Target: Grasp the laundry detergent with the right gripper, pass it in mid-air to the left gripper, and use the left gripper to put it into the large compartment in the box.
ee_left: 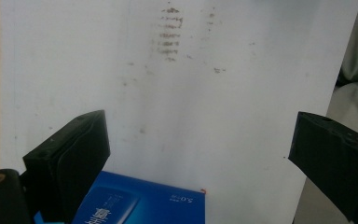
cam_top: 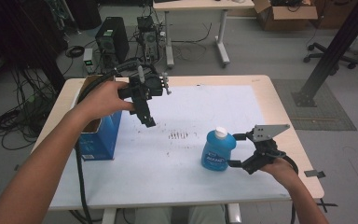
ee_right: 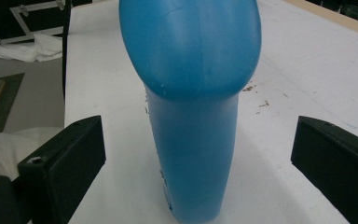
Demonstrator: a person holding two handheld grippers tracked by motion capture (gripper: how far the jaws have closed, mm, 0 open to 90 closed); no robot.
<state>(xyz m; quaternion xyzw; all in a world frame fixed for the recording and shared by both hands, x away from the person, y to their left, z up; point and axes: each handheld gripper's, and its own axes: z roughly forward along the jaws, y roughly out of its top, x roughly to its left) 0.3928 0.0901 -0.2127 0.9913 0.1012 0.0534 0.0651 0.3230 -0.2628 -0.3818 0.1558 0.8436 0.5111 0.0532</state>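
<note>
A blue bottle [cam_top: 218,150] with a white cap stands upright on the white sheet [cam_top: 200,107], right of centre. My right gripper [cam_top: 237,150] is open just to its right, jaws spread on either side of the bottle's edge without touching it. In the right gripper view the blue bottle [ee_right: 191,107] rises between the wide-apart jaws of the right gripper [ee_right: 198,158]. My left gripper [cam_top: 145,115] hangs open in the air above the sheet, beside an open blue box [cam_top: 99,133] at the table's left. The left gripper view looks down past the left gripper [ee_left: 200,154] onto the blue box [ee_left: 142,203] top.
Brown smudges [cam_top: 178,135] mark the sheet's middle. The wooden table [cam_top: 279,107] ends close behind the right hand. Beyond it stand a computer tower [cam_top: 113,39], cables, another desk [cam_top: 200,4], a cardboard box [cam_top: 284,14] and a black post [cam_top: 335,46].
</note>
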